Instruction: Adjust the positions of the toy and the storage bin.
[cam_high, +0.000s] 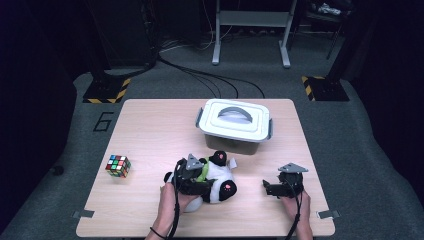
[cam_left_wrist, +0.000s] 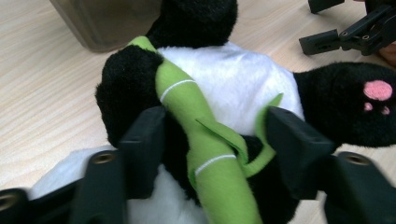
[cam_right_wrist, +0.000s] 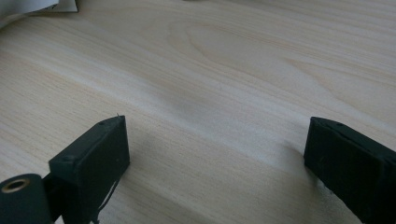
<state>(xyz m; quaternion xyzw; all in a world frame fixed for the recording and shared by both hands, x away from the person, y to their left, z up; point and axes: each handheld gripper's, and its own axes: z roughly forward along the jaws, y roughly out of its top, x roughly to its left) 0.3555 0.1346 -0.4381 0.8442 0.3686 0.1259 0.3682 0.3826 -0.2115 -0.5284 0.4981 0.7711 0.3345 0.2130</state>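
Note:
A black-and-white panda plush with pink paw pads lies on the wooden table, in front of the box. It carries a green felt bamboo stalk across its chest. My left gripper is closed around its middle: one jaw presses the black arm, the other the white body beside the green leaf. My right gripper rests low over bare wood to the right of the plush. Its jaws stand wide apart with nothing between them, and it also shows at the top right of the left gripper view.
A grey plastic box with a white handled lid stands at the table's far middle, just behind the plush. A Rubik's cube sits near the left edge. A white tag lies at the upper left in the right gripper view.

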